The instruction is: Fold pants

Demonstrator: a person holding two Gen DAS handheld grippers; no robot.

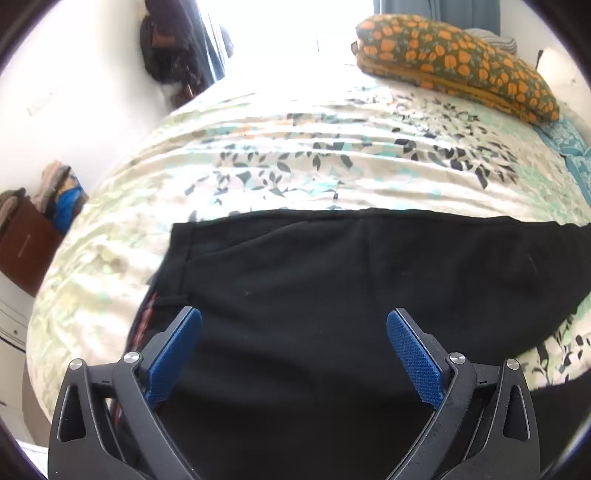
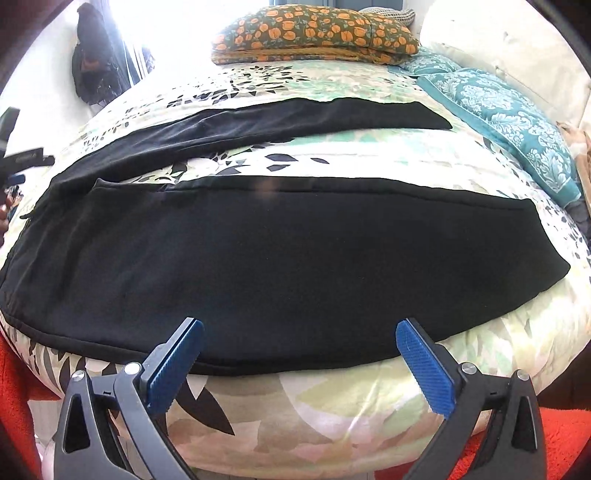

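Note:
Black pants [image 2: 280, 258] lie spread flat on a leaf-print bedspread [image 2: 332, 162], both legs running to the right with a strip of bedspread between them. The waist end shows in the left wrist view [image 1: 332, 280]. My left gripper [image 1: 294, 321] is open and empty, hovering over the waist part of the pants. My right gripper [image 2: 300, 330] is open and empty, just above the near edge of the near leg. The left gripper also shows at the far left of the right wrist view [image 2: 22, 162].
An orange-flowered folded quilt [image 2: 317, 33] lies at the far side of the bed. A teal patterned pillow [image 2: 517, 122] lies at the right. Dark bags [image 1: 173, 48] hang on the wall at left. A brown box with clothes [image 1: 29, 236] stands beside the bed. Red rug [image 2: 565, 435] lies below.

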